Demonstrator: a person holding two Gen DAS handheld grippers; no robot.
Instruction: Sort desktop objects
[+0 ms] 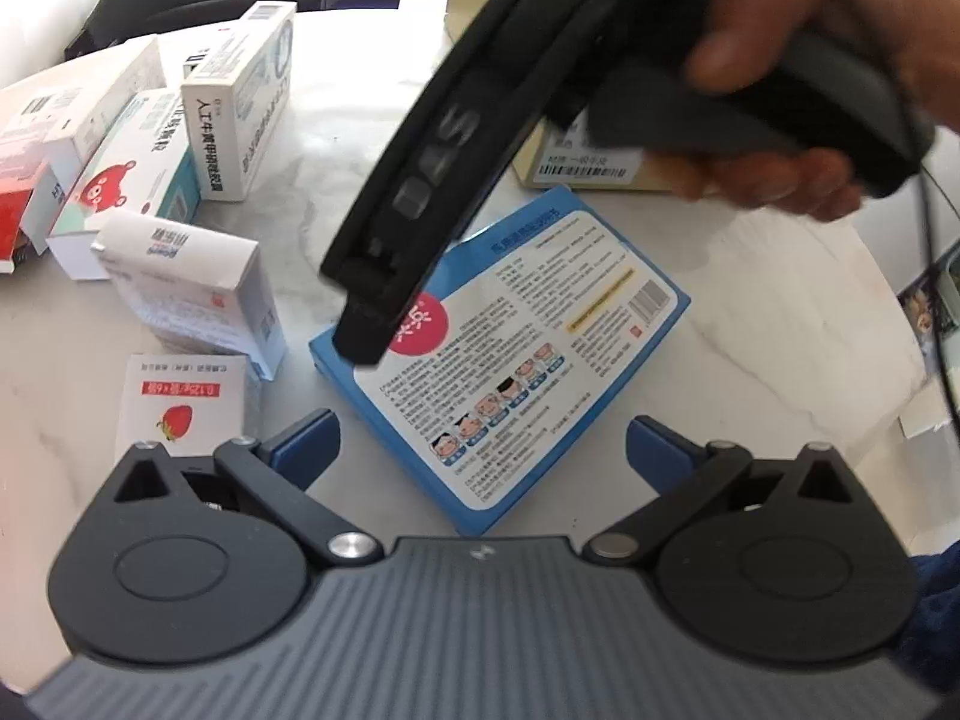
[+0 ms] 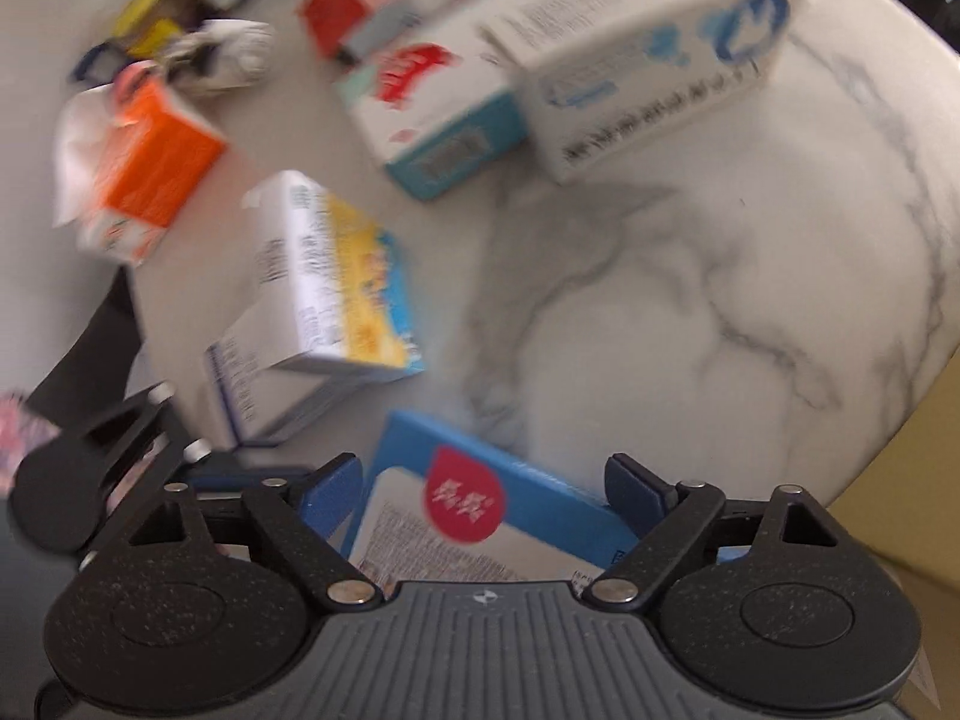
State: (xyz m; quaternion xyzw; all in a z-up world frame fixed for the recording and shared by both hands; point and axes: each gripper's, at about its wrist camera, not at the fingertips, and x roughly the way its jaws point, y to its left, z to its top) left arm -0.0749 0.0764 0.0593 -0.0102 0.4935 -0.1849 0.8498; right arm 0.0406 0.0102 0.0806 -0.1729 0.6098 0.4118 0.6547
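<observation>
Overhead, both tools (image 1: pixel 483 450) (image 2: pixel 483 480) gape empty above the marble table (image 2: pixel 690 300) (medicine boxes (image 1: pixel 240 102) scattered).

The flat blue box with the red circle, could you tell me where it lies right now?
The flat blue box lies mid-table in the left wrist view, ahead of the open left gripper, right of the strawberry box.
</observation>
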